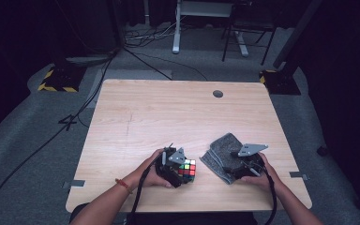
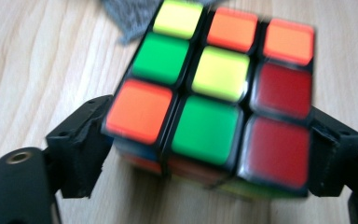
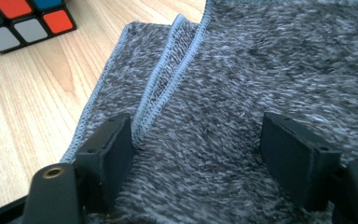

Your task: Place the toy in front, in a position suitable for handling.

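A scrambled Rubik's cube (image 1: 187, 168) sits on the wooden table (image 1: 168, 117) near its front edge. My left gripper (image 1: 178, 169) is shut on it: in the left gripper view the black pads (image 2: 86, 142) press against both sides of the cube (image 2: 214, 93). To the right of the cube lies a folded grey fuzzy cloth (image 1: 221, 151). My right gripper (image 1: 238, 165) stands open on the cloth (image 3: 242, 84), jaws wide apart and resting on the pile beside a stitched hem. A corner of the cube (image 3: 23, 18) shows at the top left of the right gripper view.
A round cable hole (image 1: 218, 93) lies at the table's far right. Tape strips mark the front left (image 1: 77, 183) and right (image 1: 298, 175) edges. Cables and a desk frame (image 1: 201, 23) stand on the floor beyond the table.
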